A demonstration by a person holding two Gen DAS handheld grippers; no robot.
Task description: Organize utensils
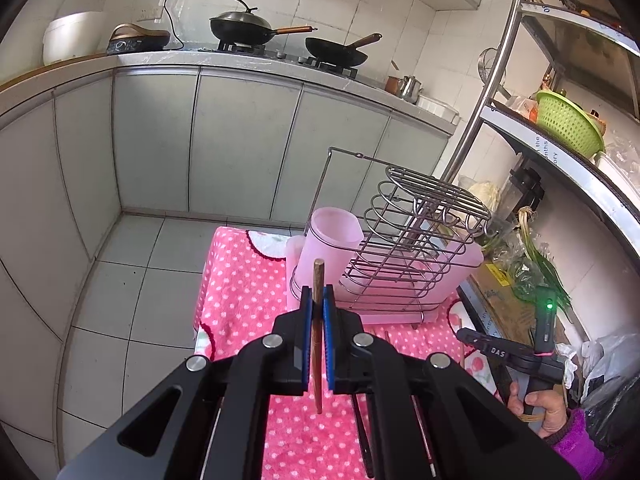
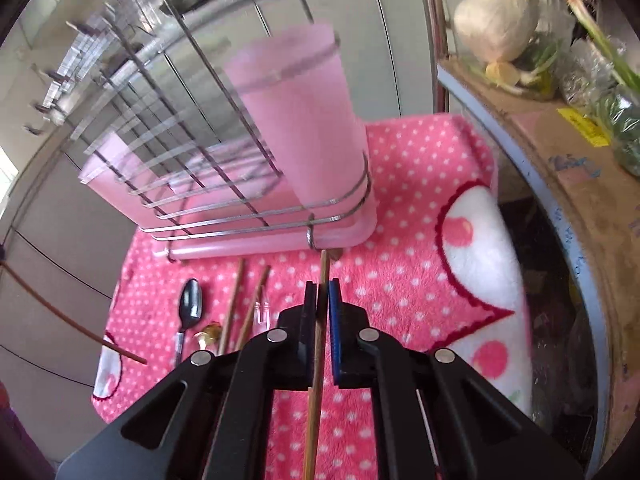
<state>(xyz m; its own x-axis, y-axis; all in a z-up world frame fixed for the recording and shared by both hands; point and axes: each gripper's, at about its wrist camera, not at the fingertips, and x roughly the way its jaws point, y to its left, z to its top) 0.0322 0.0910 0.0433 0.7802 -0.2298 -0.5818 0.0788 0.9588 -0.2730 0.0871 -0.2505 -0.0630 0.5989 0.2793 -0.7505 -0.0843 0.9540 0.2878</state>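
Left claw [image 1: 318,300]: nearest the lens in the left wrist view; clenched on a brown chopstick [image 1: 318,344] that stands nearly upright between the blue pads, its top end rising above the fingertips.
Right claw [image 2: 322,294]: clenched on a second chopstick [image 2: 314,400], which runs lengthwise between the pads — its far tip reaches toward the foot of the rack.
Right hand [image 1: 536,408]: seen from the left wrist view at lower right, purple sleeve, gripping the handle of its tool.
Surface [image 2: 400,248]: covered by a pink polka-dot cloth with white heart patches.
Wire rack [image 1: 404,240]: stands on a pink tray at the far side of the cloth.
Pink holder [image 2: 296,112]: a tall cup set in the rack's corner ring; blurred in the right wrist view.
Loose utensils: a dark spoon [image 2: 190,308] and two chopsticks [image 2: 234,300] lie side by side on the cloth, in front of the rack — left of the right claw.
Background: two woks [image 1: 336,52] on the stove, a green colander [image 1: 568,124] on the metal shelf.
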